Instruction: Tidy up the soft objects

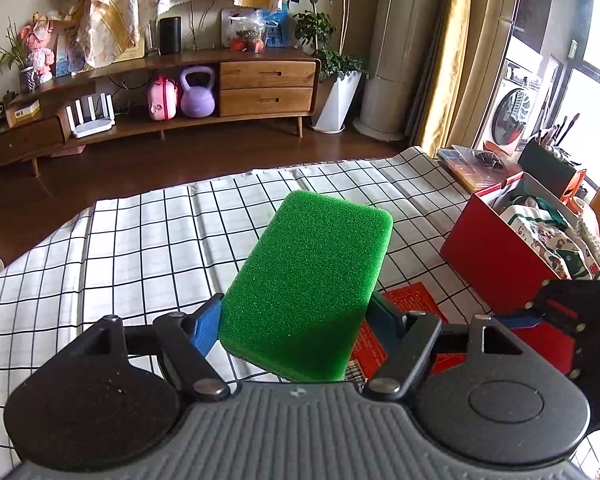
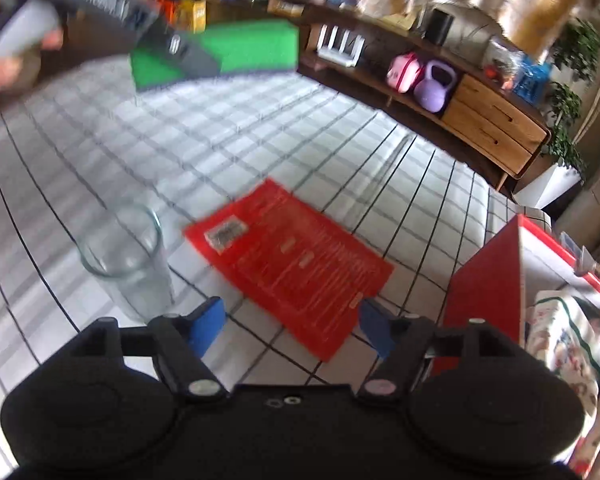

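Green sponge (image 1: 308,280) clamped in left tool (image 1: 296,320), right tool (image 2: 292,328) empty

Motion blurred the right wrist view; the sponge (image 2: 256,46) hid partly behind the left gripper (image 2: 172,46).
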Motion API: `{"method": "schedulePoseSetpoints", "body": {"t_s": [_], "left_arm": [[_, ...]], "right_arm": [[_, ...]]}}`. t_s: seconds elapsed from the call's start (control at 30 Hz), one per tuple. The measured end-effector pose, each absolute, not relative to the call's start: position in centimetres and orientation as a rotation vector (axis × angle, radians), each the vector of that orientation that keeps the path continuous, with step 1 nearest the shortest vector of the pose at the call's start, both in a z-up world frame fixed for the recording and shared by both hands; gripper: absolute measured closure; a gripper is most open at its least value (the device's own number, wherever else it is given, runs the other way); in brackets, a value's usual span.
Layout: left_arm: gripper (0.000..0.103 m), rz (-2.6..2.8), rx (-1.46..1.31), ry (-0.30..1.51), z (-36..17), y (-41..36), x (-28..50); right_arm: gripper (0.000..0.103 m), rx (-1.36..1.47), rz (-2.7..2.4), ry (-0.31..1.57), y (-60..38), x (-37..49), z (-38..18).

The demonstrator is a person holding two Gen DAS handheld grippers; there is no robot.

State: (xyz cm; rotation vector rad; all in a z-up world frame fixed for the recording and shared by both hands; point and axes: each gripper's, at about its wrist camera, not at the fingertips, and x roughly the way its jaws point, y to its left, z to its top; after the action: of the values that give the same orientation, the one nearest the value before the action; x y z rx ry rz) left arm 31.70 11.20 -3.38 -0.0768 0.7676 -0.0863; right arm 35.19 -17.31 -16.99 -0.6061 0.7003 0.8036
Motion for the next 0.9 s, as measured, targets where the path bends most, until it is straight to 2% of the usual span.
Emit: {"method": "schedulePoseSetpoints", "body": {"t_s": [0.2, 0.43, 0.47, 0.57, 0.8, 0.9], "left_arm": [[0.028, -0.095, -0.105, 0.766, -4.7, 12.3, 32.6], [0.028, -0.102, -0.114, 0.768, -5.5, 12.7, 33.3], [0.028, -0.104, -0.115, 0.768, -5.6, 12.7, 33.3], [0.028, -0.110, -0.118, 0.767, -5.8, 12.7, 33.2], [0.028, -0.115, -0.120, 0.775, -6.3, 12.7, 33.3], [0.028, -0.118, -0.120, 0.777, -6.4, 12.6, 33.4]], "right_arm": [[0.042, -0.804, 0.813, 0.672, -15.2, 35.9, -20.9], [0.047, -0.847, 0.810, 0.659, -14.6, 37.1, -21.6], [0.052, -0.846, 0.815, 0.660, -14.7, 37.1, -21.6], [0.079, -0.866, 0.808, 0.646, -14.6, 37.1, -21.7], [0.080, -1.062, 0.793, 0.547, -14.4, 35.6, -22.8], [0.078, -1.058, 0.795, 0.548, -14.3, 36.0, -22.7]]}}
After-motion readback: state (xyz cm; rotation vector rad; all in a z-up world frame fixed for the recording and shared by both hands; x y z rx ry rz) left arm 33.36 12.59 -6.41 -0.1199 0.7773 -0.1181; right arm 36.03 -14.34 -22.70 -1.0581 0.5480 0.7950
